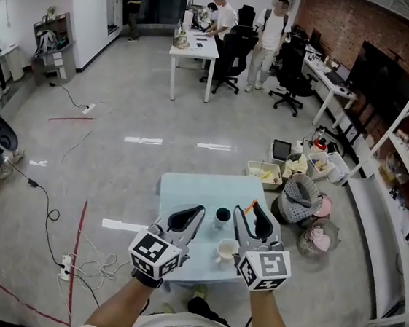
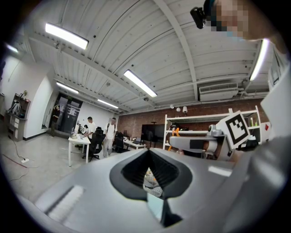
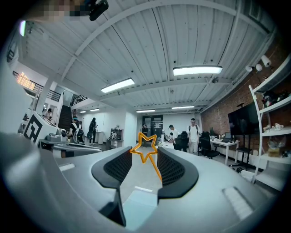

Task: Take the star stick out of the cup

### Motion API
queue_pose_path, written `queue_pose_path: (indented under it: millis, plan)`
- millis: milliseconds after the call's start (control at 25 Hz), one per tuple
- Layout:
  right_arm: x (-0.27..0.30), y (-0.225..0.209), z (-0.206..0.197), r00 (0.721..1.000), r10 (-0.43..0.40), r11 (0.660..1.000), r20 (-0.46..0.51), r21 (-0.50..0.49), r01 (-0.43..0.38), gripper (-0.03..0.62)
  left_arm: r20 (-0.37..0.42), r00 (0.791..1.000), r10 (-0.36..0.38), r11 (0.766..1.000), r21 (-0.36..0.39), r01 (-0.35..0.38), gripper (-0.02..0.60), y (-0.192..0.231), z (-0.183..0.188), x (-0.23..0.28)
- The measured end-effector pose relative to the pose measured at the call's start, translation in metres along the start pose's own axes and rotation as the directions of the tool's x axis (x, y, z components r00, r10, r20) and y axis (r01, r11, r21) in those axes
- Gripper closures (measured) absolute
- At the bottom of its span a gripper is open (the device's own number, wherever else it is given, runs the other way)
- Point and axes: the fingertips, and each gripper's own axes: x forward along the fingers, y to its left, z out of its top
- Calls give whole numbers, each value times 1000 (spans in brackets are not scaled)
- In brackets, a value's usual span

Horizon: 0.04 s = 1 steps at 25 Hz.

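Pale blue square surface [image 1: 179, 189], open grey floor [image 1: 145, 101] all round. Two cups: dark cup [image 1: 223, 215] mid-surface, white cup [image 1: 225, 250] near front edge. One orange star stick [image 3: 145, 146], out of cups, clamped between right gripper [image 3: 144, 153] fingers. Left gripper [image 2: 148, 157] fingers together, empty.

Your right tool [image 1: 249, 208] hides most of the star stick [image 1: 251, 203] in the head view; its lower end disappears behind one jaw, and the white cup [image 1: 225, 250] shows only partly.
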Motion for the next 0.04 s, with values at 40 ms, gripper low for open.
queue_pose_path:
  millis: [40]
  plan:
    - [1,-1,-1,1000,0,1000,0,-1,0,408,0,1000,0,1000,0,0,575,0,-1,1]
